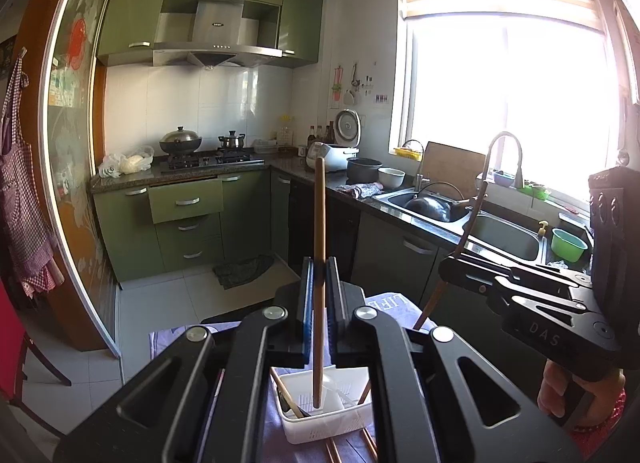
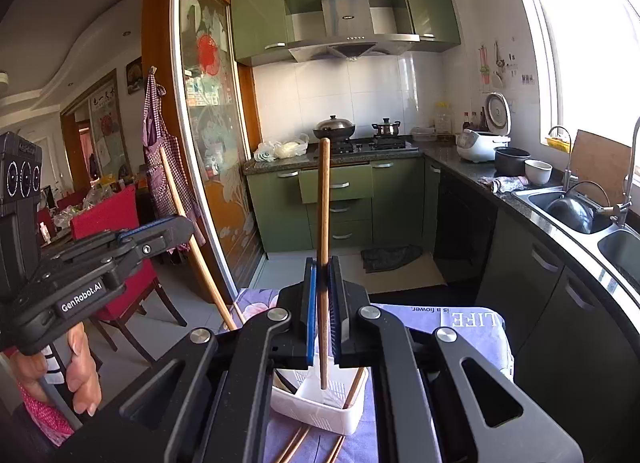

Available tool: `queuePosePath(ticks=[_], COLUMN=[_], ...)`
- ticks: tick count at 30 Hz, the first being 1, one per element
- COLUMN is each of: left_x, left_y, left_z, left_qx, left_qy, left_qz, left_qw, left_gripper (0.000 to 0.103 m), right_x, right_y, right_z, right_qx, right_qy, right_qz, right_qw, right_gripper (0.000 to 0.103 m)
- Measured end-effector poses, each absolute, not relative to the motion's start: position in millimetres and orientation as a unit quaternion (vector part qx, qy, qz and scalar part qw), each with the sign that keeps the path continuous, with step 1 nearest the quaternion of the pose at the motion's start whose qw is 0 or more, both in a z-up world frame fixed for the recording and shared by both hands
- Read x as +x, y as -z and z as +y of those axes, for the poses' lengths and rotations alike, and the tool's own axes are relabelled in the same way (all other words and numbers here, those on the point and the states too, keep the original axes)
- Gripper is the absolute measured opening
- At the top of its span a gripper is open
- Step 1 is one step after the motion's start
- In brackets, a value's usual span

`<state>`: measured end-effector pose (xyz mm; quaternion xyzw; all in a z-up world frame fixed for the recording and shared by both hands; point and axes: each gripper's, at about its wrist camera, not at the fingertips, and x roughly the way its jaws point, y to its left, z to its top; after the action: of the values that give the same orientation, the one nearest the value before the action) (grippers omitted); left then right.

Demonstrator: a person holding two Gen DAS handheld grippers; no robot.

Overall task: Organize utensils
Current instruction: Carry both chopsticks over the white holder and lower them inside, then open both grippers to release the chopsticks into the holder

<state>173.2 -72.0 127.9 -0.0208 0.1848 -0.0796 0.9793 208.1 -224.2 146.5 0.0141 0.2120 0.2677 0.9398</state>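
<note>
My left gripper [image 1: 319, 269] is shut on a brown wooden chopstick [image 1: 319, 223], held upright with its tip down in a white slotted plastic basket [image 1: 320, 429]. My right gripper [image 2: 323, 269] is shut on a second wooden chopstick [image 2: 323, 203], also upright with its tip in the same basket [image 2: 316, 415]. Each gripper shows in the other's view: the right gripper [image 1: 450, 263] with its chopstick [image 1: 464, 239], the left gripper [image 2: 180, 225] with its chopstick [image 2: 188, 231]. The basket holds other utensils. Loose chopsticks [image 2: 296, 447] lie on the cloth beside it.
The basket stands on a table with a purple printed cloth [image 2: 460, 323]. A dark counter with a double sink [image 1: 472, 219] and faucet runs on the right. Green cabinets and a stove [image 1: 208, 159] are at the back. Red chairs [image 2: 116, 223] stand to the left.
</note>
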Motion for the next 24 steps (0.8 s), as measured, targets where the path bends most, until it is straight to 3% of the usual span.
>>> queuePosePath(ticks=[9,18,24], left_x=[205,191,176], left_y=[-65,-51,-58], left_z=[-66,-70,-69], left_qx=[-0.030,-0.014,-0.014], left_qy=[0.061,0.057,0.056], left_qz=[0.240,0.246,0.242], left_qw=[0.968,0.967,0.969], left_gripper=[0.006,0.006,0.016], right_x=[250,248,233], right_y=[-77,-36,-43], right_z=[-209,-198,-206], right_qx=[0.014,0.004,0.006], right_qy=[-0.260,-0.263,-0.258], right_qz=[0.274,0.306,0.290], right_qw=[0.926,0.915,0.922], right_gripper=[0.007,0.007,0.011])
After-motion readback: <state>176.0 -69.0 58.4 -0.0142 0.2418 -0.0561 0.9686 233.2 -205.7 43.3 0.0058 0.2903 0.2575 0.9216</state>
